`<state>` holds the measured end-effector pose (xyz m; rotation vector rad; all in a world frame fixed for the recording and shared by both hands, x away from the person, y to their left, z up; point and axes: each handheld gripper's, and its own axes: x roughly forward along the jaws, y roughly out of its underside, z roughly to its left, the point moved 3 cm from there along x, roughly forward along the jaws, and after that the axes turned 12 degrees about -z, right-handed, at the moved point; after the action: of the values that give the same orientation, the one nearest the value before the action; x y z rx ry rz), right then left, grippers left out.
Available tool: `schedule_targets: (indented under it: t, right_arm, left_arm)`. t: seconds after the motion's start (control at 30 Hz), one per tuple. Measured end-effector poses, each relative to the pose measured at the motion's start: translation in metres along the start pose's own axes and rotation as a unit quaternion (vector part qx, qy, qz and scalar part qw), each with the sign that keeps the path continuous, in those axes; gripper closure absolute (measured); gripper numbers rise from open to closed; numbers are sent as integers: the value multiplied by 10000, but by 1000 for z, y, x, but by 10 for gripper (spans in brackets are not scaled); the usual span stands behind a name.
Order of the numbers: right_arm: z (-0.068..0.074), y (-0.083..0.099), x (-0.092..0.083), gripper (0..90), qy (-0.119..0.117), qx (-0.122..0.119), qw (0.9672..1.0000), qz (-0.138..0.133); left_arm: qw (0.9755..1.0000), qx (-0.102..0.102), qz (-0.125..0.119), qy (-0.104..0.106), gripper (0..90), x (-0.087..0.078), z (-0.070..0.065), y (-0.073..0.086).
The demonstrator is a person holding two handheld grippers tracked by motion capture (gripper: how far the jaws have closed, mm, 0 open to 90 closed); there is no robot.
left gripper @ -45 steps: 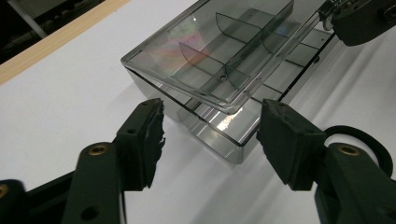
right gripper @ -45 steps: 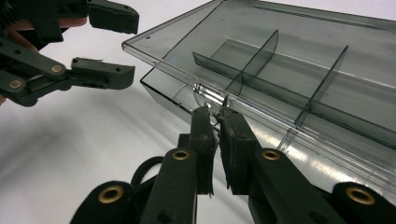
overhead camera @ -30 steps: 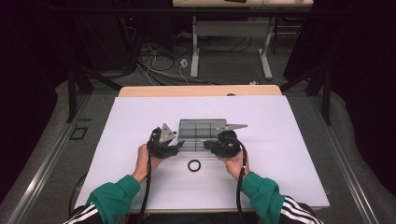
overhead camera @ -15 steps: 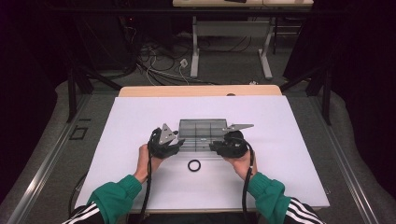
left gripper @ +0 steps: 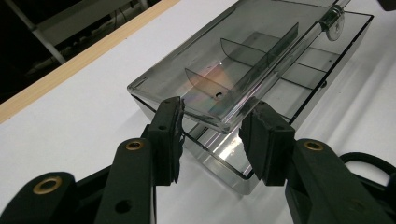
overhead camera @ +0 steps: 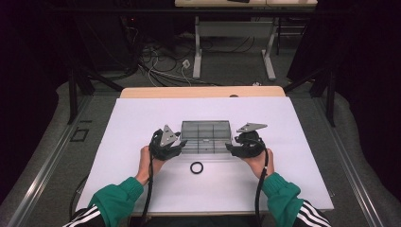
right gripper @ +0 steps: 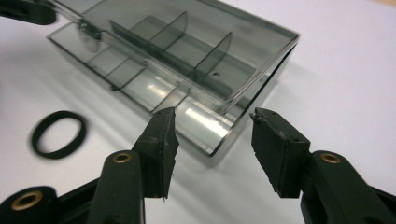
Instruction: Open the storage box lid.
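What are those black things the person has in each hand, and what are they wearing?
Each hand holds a chunky black gripper: the left gripper and the right gripper. Each has two blocky black jaws with brass-coloured rivets, a grey three-cornered plate on top, and a black cable trailing back along the forearm. The sleeves are green, with black-and-white stripes near the elbows.

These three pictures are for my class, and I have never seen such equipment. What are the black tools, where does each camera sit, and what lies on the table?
A person sits at a white table, holding a hand-operated two-jaw gripper in each hand. One camera looks down from above; the other two ride on the grippers, looking along their black jaws. The left gripper has its jaws either side of the raised lid corner of a clear divided box; whether the pads press it is unclear. The right gripper has just been opening, its jaws clear of the box's other end. A black ring lies nearby.
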<state>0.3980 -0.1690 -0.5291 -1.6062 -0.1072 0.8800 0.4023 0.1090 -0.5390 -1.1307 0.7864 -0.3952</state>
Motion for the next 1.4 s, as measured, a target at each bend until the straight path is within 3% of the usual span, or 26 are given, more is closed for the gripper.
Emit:
schedule_targets:
  t: [0.03,0.27,1.37,1.4]
  right_arm:
    - [-2,-2,4,503,23,-160,9999,-47]
    - [0,-8,8,534,53,-364,9991,-189]
    - [-9,-25,11,648,281,-333,9975,-551]
    - [-9,-27,11,652,278,-340,9975,-558]
  left_arm:
    - [10000,-21,-6,-7,584,0,0,0]
    - [10000,-35,-54,-7,577,1,2,-2]
    - [9996,-60,-285,-29,674,4,22,-16]
    - [9994,-130,-305,-24,676,4,23,-17]
